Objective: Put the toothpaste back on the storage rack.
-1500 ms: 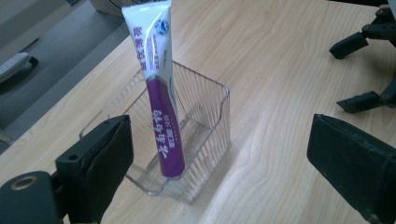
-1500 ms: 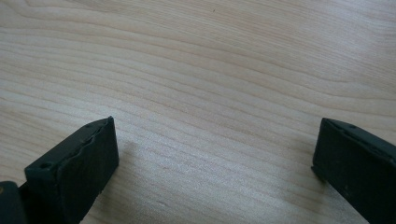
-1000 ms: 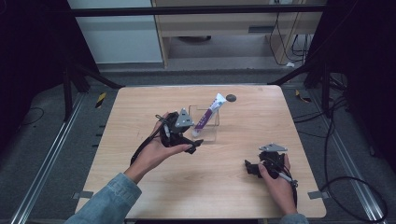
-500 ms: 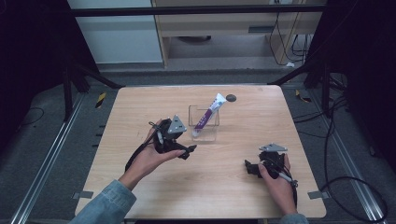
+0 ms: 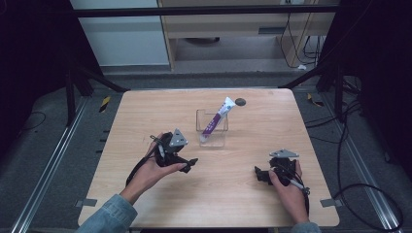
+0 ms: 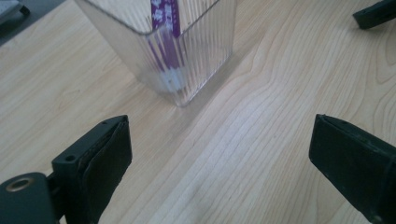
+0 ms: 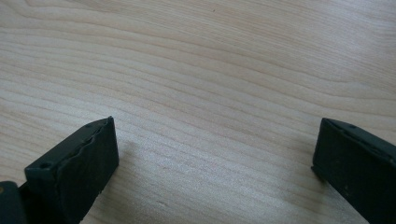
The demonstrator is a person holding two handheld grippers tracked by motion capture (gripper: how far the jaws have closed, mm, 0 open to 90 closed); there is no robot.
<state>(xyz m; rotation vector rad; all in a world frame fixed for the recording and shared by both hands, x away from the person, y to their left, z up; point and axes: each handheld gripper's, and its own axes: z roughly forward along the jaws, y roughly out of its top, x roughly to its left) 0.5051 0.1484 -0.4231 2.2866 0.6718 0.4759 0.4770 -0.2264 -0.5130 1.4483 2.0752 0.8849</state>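
A clear ribbed square cup [image 5: 213, 127] stands mid-table with a purple-and-white tube [image 5: 216, 118] leaning out of it toward the far right. In the left gripper view the cup [image 6: 187, 60] is close ahead and the tube [image 6: 166, 28] shows through its wall. My left gripper [image 5: 187, 165] rests low on the table to the cup's near left, open and holding nothing. My right gripper [image 5: 260, 174] sits near the front right, open, with bare wood between its jaws.
A small dark round disc [image 5: 240, 102] lies on the wooden table [image 5: 145, 111] behind the cup. The other gripper's black tip [image 6: 376, 11] pokes in at the top right of the left gripper view. Metal rails and cables flank the table.
My left gripper has drawn back from the cup toward the person and to the left, empty. The tube stays in the cup. The right gripper has not moved.
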